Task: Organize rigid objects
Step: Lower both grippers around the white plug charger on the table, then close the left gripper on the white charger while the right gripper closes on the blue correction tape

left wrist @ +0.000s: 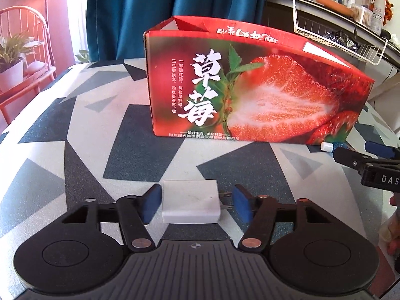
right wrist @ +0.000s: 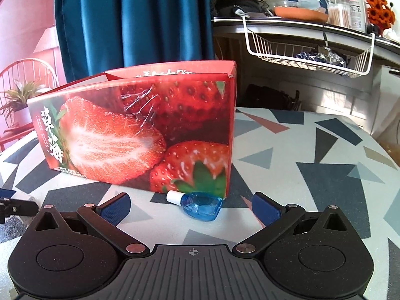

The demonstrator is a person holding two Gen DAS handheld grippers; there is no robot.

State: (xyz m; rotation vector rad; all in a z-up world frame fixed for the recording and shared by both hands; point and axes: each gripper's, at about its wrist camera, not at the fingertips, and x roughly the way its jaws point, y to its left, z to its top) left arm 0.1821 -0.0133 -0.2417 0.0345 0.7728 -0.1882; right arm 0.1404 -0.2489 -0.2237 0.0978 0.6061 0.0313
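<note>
Two pickups pending: left tongs (left wrist: pixel 197 203) open around white plastic plug charger (left wrist: pixel 191 205), right tongs (right wrist: pixel 191 206) open before blue teardrop dropper bottle (right wrist: pixel 200 205); next close, lift into red strawberry-print cardboard box (left wrist: pixel 250 87).

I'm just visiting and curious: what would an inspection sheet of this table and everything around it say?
Surface: table, geometric-patterned cloth.
Job's things: strawberry box, top open; white charger between the left fingers; blue dropper bottle lying by the box corner.
Clutter: nothing seen.
Grippers: left gripper open around the charger; right gripper open, near the bottle.
Cables: nothing seen on the table.
Surroundings: blue curtain, wire basket, potted plant, crowded counter.
</note>
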